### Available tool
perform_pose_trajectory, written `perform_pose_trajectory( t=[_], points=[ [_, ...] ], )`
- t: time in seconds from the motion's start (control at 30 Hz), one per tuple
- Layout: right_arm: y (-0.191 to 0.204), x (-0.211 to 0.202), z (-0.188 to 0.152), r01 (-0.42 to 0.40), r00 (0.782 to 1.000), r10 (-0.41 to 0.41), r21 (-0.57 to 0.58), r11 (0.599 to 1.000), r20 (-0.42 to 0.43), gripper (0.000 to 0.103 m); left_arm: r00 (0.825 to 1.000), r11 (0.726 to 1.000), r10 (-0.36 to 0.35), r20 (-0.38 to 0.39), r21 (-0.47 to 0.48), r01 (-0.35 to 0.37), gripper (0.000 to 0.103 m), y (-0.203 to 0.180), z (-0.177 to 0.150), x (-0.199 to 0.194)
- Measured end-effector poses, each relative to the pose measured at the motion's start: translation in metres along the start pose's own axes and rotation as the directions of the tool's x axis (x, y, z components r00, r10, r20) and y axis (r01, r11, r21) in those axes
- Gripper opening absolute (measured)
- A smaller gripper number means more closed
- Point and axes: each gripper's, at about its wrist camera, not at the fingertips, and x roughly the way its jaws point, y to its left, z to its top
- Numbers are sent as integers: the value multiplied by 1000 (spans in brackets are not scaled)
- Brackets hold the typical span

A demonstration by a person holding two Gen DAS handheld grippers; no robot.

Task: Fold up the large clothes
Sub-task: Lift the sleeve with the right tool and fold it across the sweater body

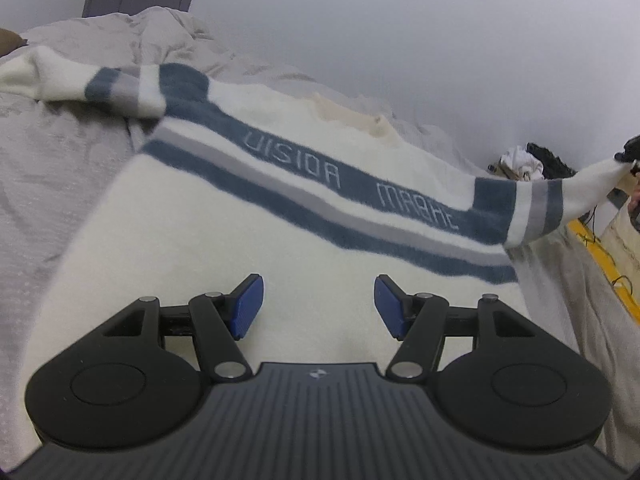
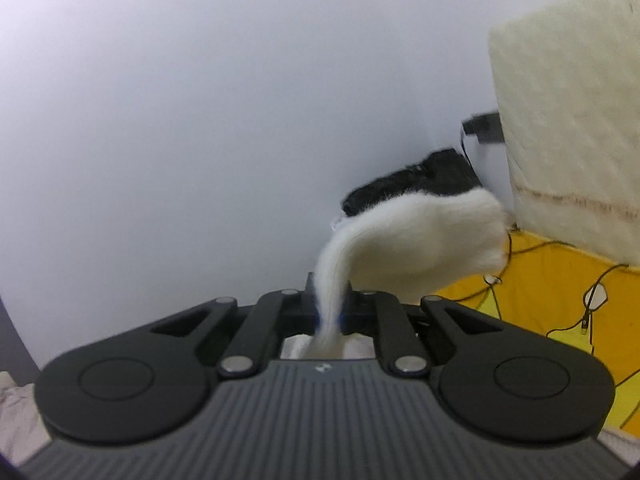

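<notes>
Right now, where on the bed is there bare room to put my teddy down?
Bare grey bedding lies left of the sweater, below its left sleeve. The middle is covered by the sweater; the right edge is crowded with piled clothes.

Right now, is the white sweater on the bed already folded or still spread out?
Spread out. The sweater lies flat with its whole striped chest showing; one sleeve is lifted sideways by the right hand-held gripper.
</notes>
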Motion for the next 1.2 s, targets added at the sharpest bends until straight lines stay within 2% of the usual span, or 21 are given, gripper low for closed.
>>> perform_pose_trajectory(
  t=[0.17, 0.27, 0.57, 0.67, 0.8, 0.97, 1.07, 1.13, 1.2],
  points=[
    [61, -56, 2, 55, 998, -54, -28, 998, 26, 11, 999, 999, -3, 37, -33, 4, 67, 14, 8, -17],
    [94, -85, -11, 49, 998, -48, -27, 998, 37, 11, 998, 998, -9, 62, -59, 13, 67, 24, 15, -27],
    [198, -172, -77, -90, 990, 89, 8, 996, 111, 11, 989, 986, 16, 145, -169, 9, 67, 72, 33, -48],
    [236, -191, -110, -164, 980, 168, -47, 985, 105, 11, 984, 979, 43, 170, -205, -8, 67, 89, 39, -53],
    [277, -202, -174, -255, 962, 269, -206, 945, 41, 11, 979, 959, 72, 191, -281, -16, 67, 113, 48, -56],
    [303, -213, -266, -346, 937, 337, -385, 856, -93, 11, 974, 943, 106, 198, -330, -36, 67, 132, 52, -53],
    [306, -214, -311, -386, 922, 336, -422, 820, -190, 12, 976, 936, 111, 188, -351, -38, 67, 139, 54, -46],
    [306, -209, -327, -414, 907, 332, -410, 813, -257, 12, 977, 937, 108, 185, -348, -37, 67, 141, 54, -43],
    [302, -202, -337, -454, 881, 341, -383, 804, -327, 13, 978, 940, 107, 180, -340, -40, 67, 140, 54, -38]
  ],
)
